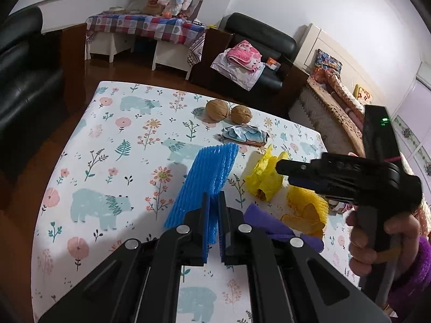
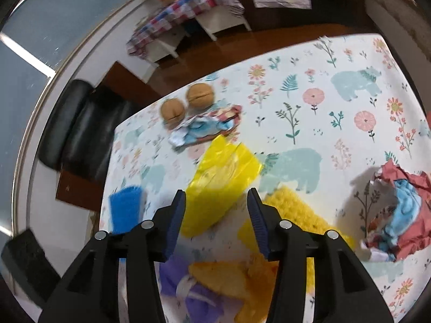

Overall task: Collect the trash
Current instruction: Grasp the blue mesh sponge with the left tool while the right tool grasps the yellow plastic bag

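My left gripper (image 1: 214, 202) is shut on a blue foam net (image 1: 207, 172) and holds it above the floral table (image 1: 107, 161). The net also shows in the right wrist view (image 2: 126, 207). My right gripper (image 2: 216, 196) is open and empty, hovering over a crumpled yellow plastic bag (image 2: 221, 172). In the left wrist view the right gripper (image 1: 288, 172) sits beside that bag (image 1: 264, 177). A yellow foam net (image 1: 307, 202), orange peel (image 2: 237, 277) and a purple piece (image 2: 188, 296) lie close by. A crumpled red and blue wrapper (image 2: 398, 215) lies to the right.
Two walnuts (image 1: 229, 111) and a crumpled blue patterned wrapper (image 1: 245, 134) lie near the table's far edge. Black armchairs (image 1: 256, 51) and a checked-cloth bench (image 1: 145, 29) stand beyond on the wooden floor.
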`<state>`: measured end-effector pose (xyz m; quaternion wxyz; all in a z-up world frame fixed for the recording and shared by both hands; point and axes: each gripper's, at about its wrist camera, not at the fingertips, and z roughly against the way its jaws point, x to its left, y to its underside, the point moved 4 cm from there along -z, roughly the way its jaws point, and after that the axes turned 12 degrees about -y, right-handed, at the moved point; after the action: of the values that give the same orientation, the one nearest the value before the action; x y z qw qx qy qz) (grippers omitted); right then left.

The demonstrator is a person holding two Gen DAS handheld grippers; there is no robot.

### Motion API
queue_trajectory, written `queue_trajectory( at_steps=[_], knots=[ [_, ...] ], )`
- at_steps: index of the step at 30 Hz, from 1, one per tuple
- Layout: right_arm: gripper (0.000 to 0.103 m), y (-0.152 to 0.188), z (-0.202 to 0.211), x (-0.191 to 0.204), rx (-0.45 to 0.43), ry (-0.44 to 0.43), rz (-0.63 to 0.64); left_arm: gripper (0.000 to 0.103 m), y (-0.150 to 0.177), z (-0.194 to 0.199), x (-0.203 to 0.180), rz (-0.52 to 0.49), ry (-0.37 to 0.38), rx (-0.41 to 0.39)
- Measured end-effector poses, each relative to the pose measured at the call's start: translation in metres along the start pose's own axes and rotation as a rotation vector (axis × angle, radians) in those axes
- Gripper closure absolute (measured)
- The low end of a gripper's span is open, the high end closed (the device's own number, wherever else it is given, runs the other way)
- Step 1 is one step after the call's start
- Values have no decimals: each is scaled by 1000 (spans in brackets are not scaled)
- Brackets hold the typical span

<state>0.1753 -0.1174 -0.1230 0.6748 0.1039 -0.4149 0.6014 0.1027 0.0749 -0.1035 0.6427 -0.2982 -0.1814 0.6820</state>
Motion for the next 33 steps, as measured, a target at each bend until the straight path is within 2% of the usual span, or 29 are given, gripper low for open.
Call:
queue_trajectory(
  at_steps=[3, 9, 11, 14, 17, 33],
  knots=[
    [55, -5, -10, -5, -2, 10, -38, 98, 0, 0, 2, 16, 5, 2],
    [56, -4, -20, 6, -11, 57, 32, 98, 2, 0, 4, 24, 4, 2],
    [72, -1, -23, 10, -1, 54, 73, 98, 2, 1, 4, 26, 1, -1],
    [82, 5, -22, 14, -2, 51, 119, 98, 1, 4, 3, 29, -1, -6],
    [86, 9, -14, 14, -11, 37, 145, 98, -1, 8, 1, 27, -4, -13],
    [87, 30, 71, 37, -115, -30, 321, 98, -13, 36, -39, -3, 34, -72]
  ],
)
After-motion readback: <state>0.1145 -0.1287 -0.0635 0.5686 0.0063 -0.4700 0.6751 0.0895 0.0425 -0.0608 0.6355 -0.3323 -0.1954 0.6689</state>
